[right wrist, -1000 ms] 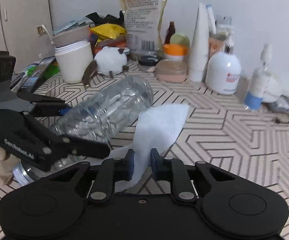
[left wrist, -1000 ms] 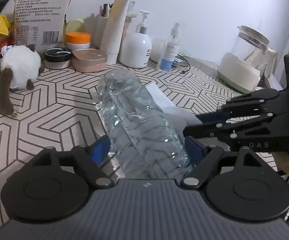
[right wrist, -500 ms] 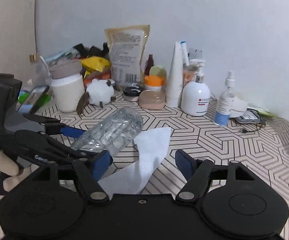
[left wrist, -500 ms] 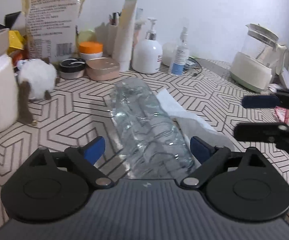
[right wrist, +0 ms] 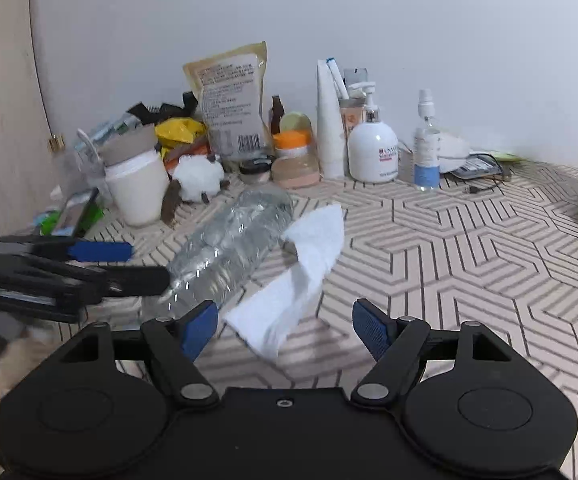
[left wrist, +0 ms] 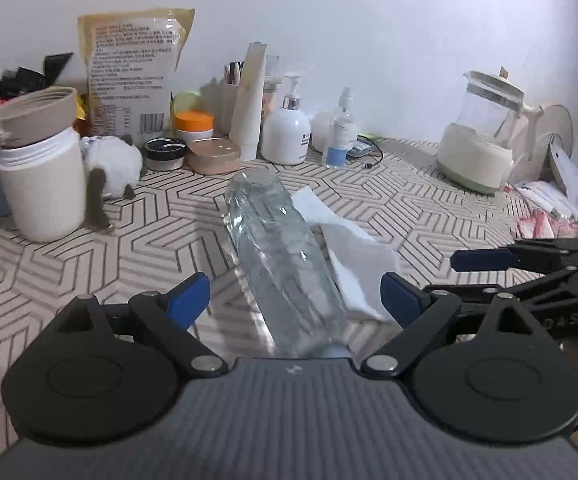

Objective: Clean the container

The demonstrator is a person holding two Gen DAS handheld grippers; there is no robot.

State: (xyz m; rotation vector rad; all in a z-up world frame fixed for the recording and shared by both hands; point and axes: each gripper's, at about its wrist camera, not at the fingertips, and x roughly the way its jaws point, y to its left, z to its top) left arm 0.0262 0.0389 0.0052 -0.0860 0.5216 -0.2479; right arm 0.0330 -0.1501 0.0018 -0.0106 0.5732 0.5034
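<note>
A clear plastic bottle (left wrist: 285,256) lies on its side on the patterned table, neck end toward the cameras; it also shows in the right wrist view (right wrist: 229,252). A white tissue (left wrist: 353,256) lies flat beside it on the right, seen too in the right wrist view (right wrist: 293,276). My left gripper (left wrist: 295,298) is open and empty, its jaws standing apart on either side of the bottle's near end without touching it. My right gripper (right wrist: 285,326) is open and empty, just short of the tissue's near edge. Each gripper appears in the other's view.
Along the back wall stand a white jar (left wrist: 43,184), a plush toy (left wrist: 113,164), a paper bag (left wrist: 133,80), cosmetic jars, a pump bottle (left wrist: 287,136) and a spray bottle (left wrist: 339,136). A glass kettle (left wrist: 481,144) stands at the right. A cable lies nearby.
My left gripper let go of the bottle and opened; my right gripper let go of the tissue and opened. Both pulled back and up. Bottle and tissue stay on the table.
</note>
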